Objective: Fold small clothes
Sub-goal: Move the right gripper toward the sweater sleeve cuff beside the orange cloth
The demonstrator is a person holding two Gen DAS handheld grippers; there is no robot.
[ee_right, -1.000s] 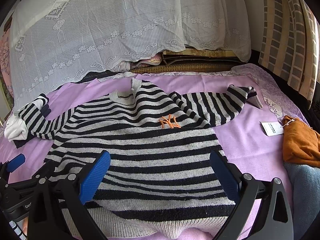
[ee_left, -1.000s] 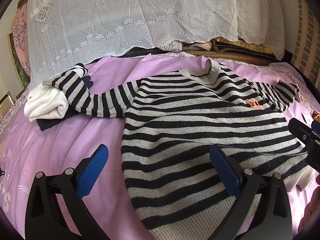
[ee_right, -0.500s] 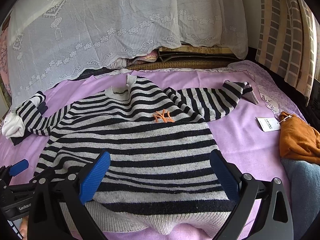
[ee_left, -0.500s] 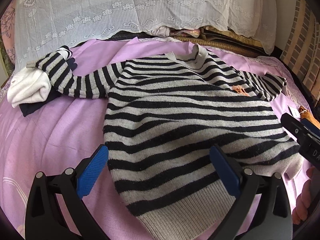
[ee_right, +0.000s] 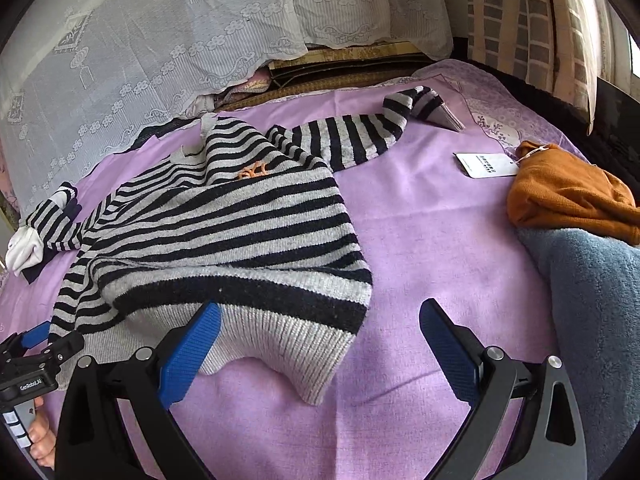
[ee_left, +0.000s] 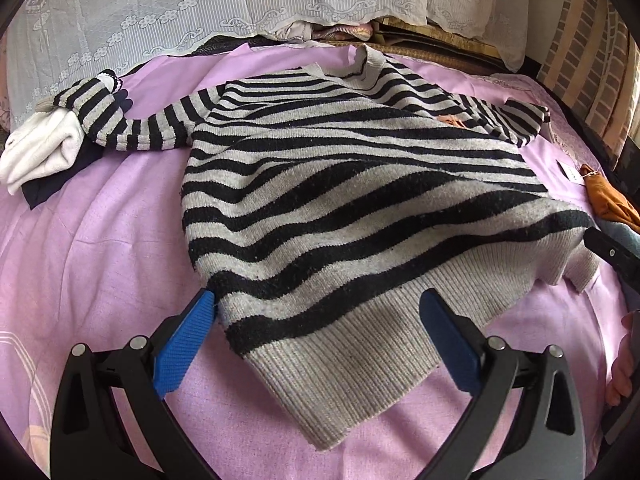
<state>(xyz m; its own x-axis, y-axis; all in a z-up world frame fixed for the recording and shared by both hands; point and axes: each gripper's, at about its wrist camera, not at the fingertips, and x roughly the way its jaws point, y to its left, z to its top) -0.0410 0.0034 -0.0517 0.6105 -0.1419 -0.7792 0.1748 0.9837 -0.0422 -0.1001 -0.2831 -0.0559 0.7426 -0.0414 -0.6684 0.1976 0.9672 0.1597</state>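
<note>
Left wrist view: striped sweater point(ee_left: 352, 184) is lying face up on the bed's purple sheet point(ee_left: 100, 248), collar toward 12 o'clock, ribbed hem toward 6 o'clock. Left gripper point(ee_left: 320, 332) is hovering over the hem's left corner with its jaws spread wide and released, gripping nothing; the left blue pad is sitting just beside the sweater's side edge. One sleeve is reaching toward 10 o'clock, draped over a folded white garment point(ee_left: 40, 152). An orange garment point(ee_left: 608, 196) is showing at 3 o'clock.

Right wrist view: right gripper point(ee_right: 320, 332) is hanging above the hem's right corner, jaws released and wide apart, holding nothing; the left pad is overlapping the rib knit, contact unclear. The sweater point(ee_right: 224, 232) is filling the 10 o'clock half; its other sleeve is extending toward 1 o'clock. A paper tag point(ee_right: 484, 165) is lying beside the orange garment point(ee_right: 568, 196) at 2 o'clock, with a blue-grey blanket point(ee_right: 592, 296) at 3 o'clock. The left gripper point(ee_right: 48, 340) is appearing at 8 o'clock.
</note>
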